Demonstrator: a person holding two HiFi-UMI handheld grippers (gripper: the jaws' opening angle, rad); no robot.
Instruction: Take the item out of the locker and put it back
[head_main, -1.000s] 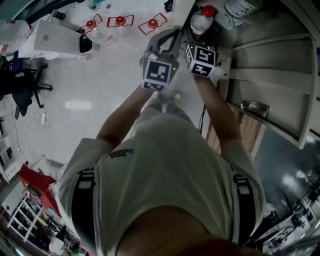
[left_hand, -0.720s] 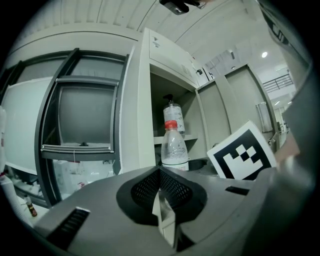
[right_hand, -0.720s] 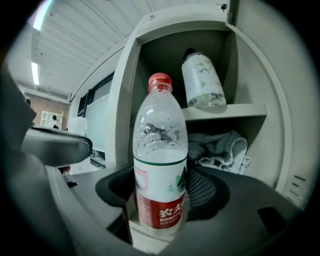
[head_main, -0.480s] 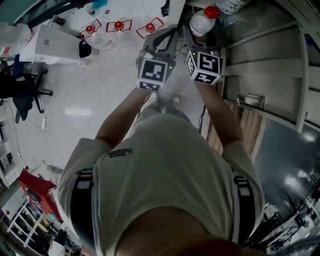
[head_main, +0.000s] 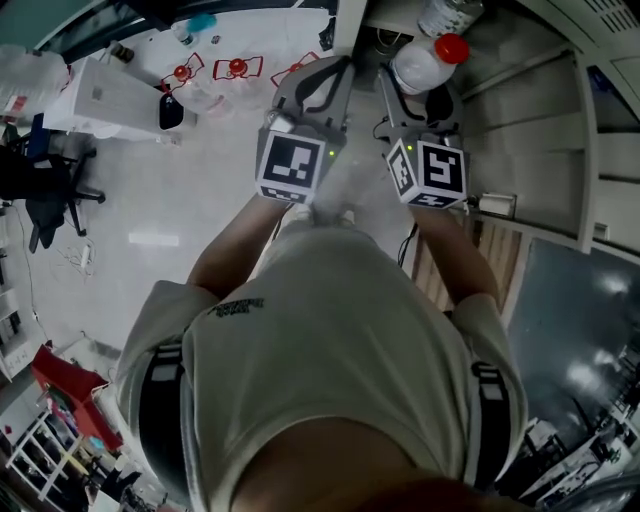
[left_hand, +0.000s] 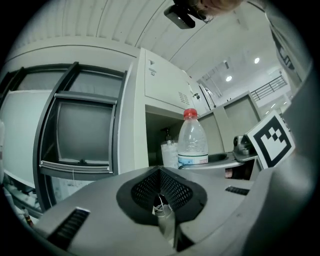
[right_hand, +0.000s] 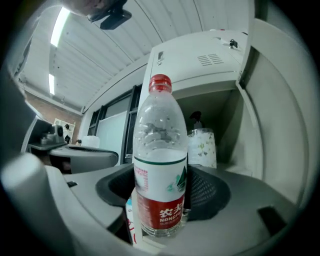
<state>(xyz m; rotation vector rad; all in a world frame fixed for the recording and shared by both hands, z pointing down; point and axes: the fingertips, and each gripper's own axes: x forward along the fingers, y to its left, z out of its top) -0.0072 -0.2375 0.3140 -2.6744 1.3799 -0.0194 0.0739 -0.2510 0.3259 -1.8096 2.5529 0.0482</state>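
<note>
A clear water bottle (right_hand: 160, 170) with a red cap and a red label stands upright between the mesh pads of my right gripper (right_hand: 160, 197), which is shut on its lower half. The head view shows that bottle (head_main: 428, 62) held up in front of the open locker compartment (right_hand: 220, 125). A white pump dispenser (right_hand: 201, 146) stands inside the compartment. My left gripper (head_main: 318, 82) hangs just left of the right one, jaws shut with only a bit of thin wire at their seam. Its own view shows the bottle (left_hand: 193, 142) to the right, before the locker (left_hand: 156, 90).
The locker's open door (head_main: 590, 150) stands at the right. A dark-framed window (left_hand: 80, 130) lies left of the locker. Below on the floor are red-marked objects (head_main: 237, 68), a white box (head_main: 100, 95) and an office chair (head_main: 40, 180).
Both grippers have risen. The right one has carried the bottle up and to the right, closer to the open compartment. The two marker cubes now sit farther apart.
</note>
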